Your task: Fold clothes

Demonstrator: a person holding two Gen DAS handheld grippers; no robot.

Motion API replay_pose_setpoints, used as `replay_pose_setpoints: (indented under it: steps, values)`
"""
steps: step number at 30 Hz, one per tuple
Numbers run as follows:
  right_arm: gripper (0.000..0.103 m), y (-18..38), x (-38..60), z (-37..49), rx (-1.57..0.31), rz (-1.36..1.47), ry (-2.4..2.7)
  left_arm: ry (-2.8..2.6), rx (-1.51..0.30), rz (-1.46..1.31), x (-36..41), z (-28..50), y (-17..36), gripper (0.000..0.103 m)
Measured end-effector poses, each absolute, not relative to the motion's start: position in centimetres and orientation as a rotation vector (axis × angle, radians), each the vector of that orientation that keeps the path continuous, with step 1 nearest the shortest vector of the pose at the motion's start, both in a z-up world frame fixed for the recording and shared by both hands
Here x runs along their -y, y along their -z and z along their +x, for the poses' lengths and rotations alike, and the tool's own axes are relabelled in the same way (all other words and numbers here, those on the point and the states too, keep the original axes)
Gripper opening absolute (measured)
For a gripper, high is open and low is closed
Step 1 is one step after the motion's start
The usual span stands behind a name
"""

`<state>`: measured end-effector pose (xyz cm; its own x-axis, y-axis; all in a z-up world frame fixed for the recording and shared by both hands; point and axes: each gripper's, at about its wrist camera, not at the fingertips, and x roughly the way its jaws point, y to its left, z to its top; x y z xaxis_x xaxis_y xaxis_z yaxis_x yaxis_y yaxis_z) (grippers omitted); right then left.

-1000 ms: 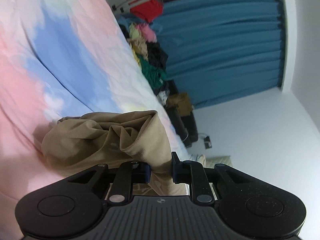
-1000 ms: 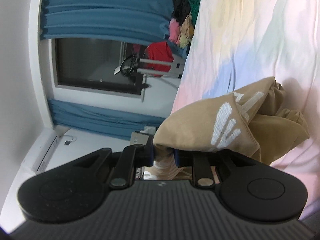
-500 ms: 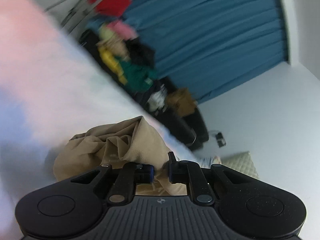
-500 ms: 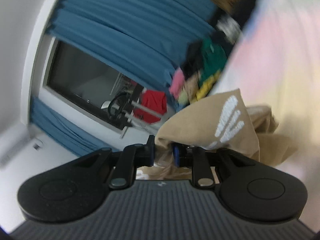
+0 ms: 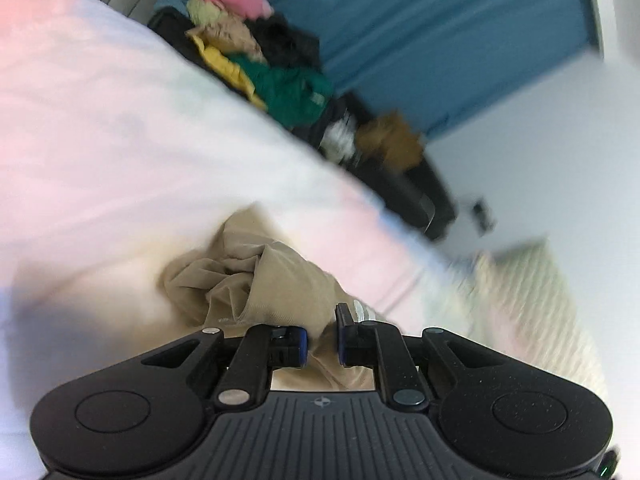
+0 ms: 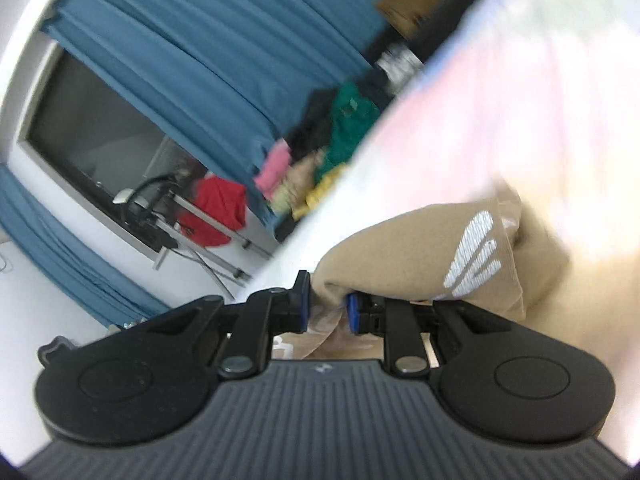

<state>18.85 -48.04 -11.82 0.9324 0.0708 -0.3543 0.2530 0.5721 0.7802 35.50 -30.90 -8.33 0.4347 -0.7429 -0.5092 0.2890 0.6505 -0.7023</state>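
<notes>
On the bed: a crumpled tan cotton garment (image 5: pixel 256 280) lies bunched on the pastel pink, white and blue bedsheet (image 5: pixel 100 128), one edge lifted toward each tool.
Left gripper (image 5: pixel 322 340): black two-finger tool with blue pads, jaws nearly closed and pinching a fold of the tan garment, which runs between the pads and down under the tool body.
Right gripper (image 6: pixel 327 308): same build, jaws narrowly parted and clamped on another bunched edge of the garment (image 6: pixel 400 256).
Garment marking: a white striped print (image 6: pixel 474 256) sits on the cloth just right of the right gripper.
Beyond the bed's far edge: a heap of mixed clothes (image 5: pixel 276 76) in green, yellow, pink, black and brown.
Behind the heap: pleated blue curtains (image 6: pixel 224 52).
Beside the curtains: a red cloth (image 6: pixel 214 210) draped on a metal rack.
Sharpness: both views are motion-blurred, so the sheet's pattern is hard to read.
</notes>
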Motion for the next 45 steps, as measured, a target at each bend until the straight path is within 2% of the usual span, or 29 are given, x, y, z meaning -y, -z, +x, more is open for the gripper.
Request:
replay_pose_setpoints:
  steps: [5,10,12,15,17,19,23,25,27,28,30,38,45]
  values:
    - [0.022,16.2,45.4,15.0,-0.431,1.041,0.123,0.698,-0.943,-0.451,28.9,32.8,12.6,0.015]
    - [0.023,20.1,44.0,13.6,-0.572,1.148,0.2,0.678,-0.965,-0.36,28.3,31.2,16.7,0.023]
    - [0.024,19.9,44.1,13.3,-0.601,1.177,0.216,0.678,-0.947,-0.323,28.3,30.6,16.4,0.027]
    - [0.025,17.6,43.7,12.7,-0.67,1.149,0.268,0.671,-0.933,-0.246,28.7,29.7,14.6,0.045]
    - [0.025,15.8,43.4,11.7,-0.7,1.099,0.292,0.67,-0.916,-0.199,28.8,28.6,12.4,0.052]
    - [0.025,13.9,43.0,10.5,-0.711,1.044,0.303,0.673,-0.88,-0.158,28.5,26.9,9.7,0.064]
    - [0.025,8.3,41.5,7.9,-0.656,0.885,0.298,0.686,-0.786,-0.086,27.6,23.2,4.2,0.08]
    - [0.035,5.4,40.8,6.2,-0.603,0.807,0.297,0.697,-0.728,-0.049,27.3,21.2,1.6,0.084]
    - [0.083,2.5,40.0,4.5,-0.545,0.733,0.297,0.706,-0.678,-0.019,26.6,19.0,-1.1,0.09]
    - [0.091,1.2,39.5,3.4,-0.503,0.71,0.305,0.711,-0.655,-0.01,26.3,17.9,-2.3,0.096]
    - [0.089,-0.9,38.5,1.7,-0.457,0.657,0.304,0.722,-0.59,0.0,25.5,15.9,-4.5,0.103]
    - [0.089,-6.5,34.0,-4.5,-0.343,0.467,0.261,0.741,-0.399,0.043,21.8,7.8,-10.9,0.103]
    - [0.089,-7.7,29.6,-8.6,-0.249,0.301,0.254,0.641,-0.266,0.05,18.0,1.6,-12.7,0.103]
